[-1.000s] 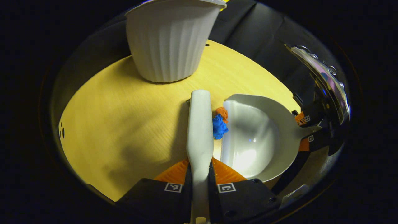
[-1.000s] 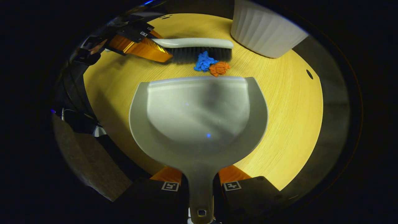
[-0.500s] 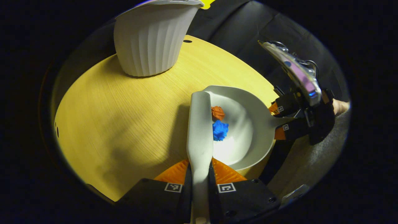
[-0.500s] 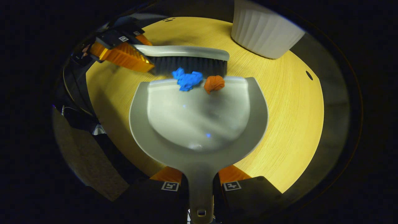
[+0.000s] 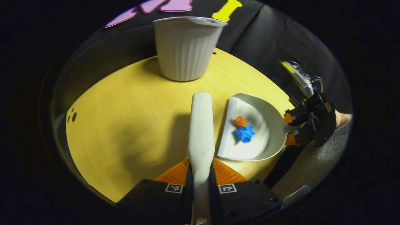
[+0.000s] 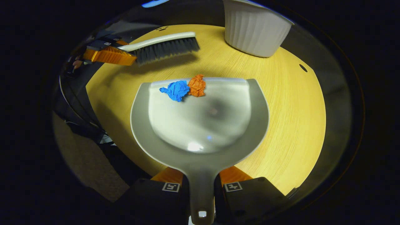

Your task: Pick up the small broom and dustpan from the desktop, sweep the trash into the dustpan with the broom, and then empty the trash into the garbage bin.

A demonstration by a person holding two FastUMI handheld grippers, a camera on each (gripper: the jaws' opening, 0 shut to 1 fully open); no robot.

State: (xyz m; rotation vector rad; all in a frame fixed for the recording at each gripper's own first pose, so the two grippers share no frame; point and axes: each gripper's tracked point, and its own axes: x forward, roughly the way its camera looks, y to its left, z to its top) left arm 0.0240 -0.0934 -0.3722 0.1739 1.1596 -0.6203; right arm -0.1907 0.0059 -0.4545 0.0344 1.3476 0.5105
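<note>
Now the right gripper (image 6: 201, 184) is clamping the dustpan (image 6: 200, 125) handle, blue scrap (image 6: 175, 90) and orange scrap (image 6: 197, 85) sitting inside. Left gripper (image 5: 201, 184) is squeezing the broom (image 5: 201, 131) handle, bristles hanging clear of the table (image 5: 125, 118).

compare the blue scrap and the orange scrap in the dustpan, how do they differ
The blue scrap is blue and a bit larger and more spread out; the orange scrap is orange, smaller and more tightly balled. The orange scrap reaches the front lip of the dustpan, while the blue scrap lies slightly deeper in. Both are crumpled, touch each other and rest inside the dustpan near its front edge.
</note>
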